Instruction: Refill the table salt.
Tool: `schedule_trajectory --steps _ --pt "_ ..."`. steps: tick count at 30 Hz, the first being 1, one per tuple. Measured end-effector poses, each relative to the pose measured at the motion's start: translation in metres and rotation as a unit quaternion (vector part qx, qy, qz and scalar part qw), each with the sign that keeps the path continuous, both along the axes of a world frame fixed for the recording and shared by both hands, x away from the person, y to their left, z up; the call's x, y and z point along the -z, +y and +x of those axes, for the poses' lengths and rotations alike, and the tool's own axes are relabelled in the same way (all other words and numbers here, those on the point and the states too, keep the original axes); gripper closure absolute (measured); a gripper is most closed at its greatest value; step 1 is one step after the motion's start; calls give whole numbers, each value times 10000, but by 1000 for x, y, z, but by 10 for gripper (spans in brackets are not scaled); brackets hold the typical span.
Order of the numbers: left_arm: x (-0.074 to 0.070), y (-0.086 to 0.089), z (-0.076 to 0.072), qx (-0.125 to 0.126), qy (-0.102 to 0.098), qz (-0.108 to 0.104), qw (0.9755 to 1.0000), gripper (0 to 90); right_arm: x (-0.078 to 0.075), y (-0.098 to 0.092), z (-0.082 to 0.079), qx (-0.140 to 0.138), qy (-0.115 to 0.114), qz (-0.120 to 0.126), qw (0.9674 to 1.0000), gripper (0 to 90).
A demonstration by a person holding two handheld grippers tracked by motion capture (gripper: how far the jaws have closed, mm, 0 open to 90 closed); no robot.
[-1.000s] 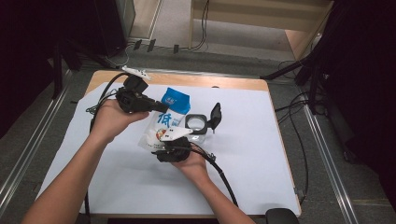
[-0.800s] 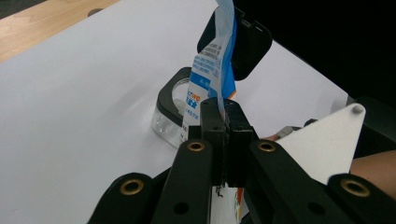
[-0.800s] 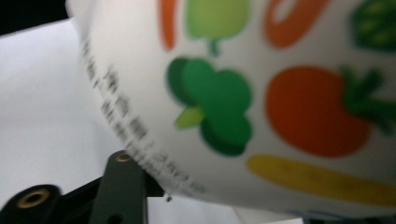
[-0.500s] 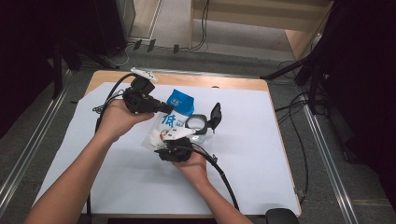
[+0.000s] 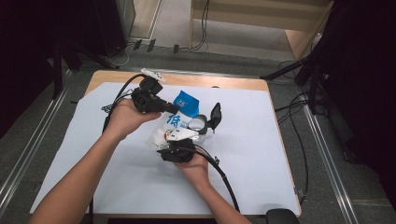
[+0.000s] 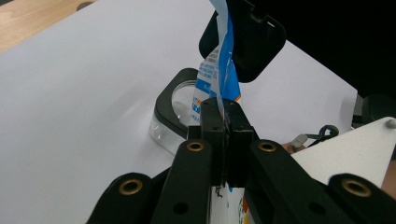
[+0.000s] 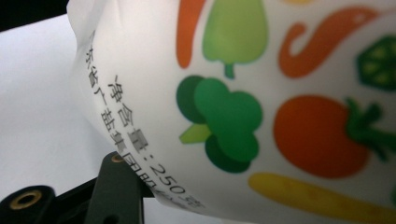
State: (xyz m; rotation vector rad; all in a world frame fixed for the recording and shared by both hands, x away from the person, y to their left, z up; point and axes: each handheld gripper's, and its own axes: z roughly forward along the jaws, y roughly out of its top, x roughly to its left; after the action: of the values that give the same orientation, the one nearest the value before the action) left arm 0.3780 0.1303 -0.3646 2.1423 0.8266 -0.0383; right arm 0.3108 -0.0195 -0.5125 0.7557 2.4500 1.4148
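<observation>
- Left gripper [image 6: 223, 116] pinched the bag's [image 5: 173, 125] blue top; a tear could spill contents beside the container [image 5: 200, 124].
- Right gripper [image 5: 180, 140] clamped the bag's body, mid-bench [image 5: 261, 154]; slippage was possible.

The left gripper [image 5: 172, 108] is clamped tight, jaws pressed together, held level by the left hand [image 5: 123, 119]. Just below it, the right gripper [image 5: 180, 140], jaws partly apart and lately widening, points up from the right hand [image 5: 194, 163].

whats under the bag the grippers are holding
Below the bag, the clear container with a black rim and its open black lid rest on the white table cover. Whether the container holds anything cannot be told; the bag hides part of it.
</observation>
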Motion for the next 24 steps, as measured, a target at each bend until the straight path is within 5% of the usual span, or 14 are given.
schedule_trajectory --steps 9,24 --pt "10 -6 0 76 -21 54 10000 864 1 -4 -1 145 209 310 9992 530" --pt "19 -11 6 4 80 154 9998 888 2 -3 -1 29 294 250 9993 493"
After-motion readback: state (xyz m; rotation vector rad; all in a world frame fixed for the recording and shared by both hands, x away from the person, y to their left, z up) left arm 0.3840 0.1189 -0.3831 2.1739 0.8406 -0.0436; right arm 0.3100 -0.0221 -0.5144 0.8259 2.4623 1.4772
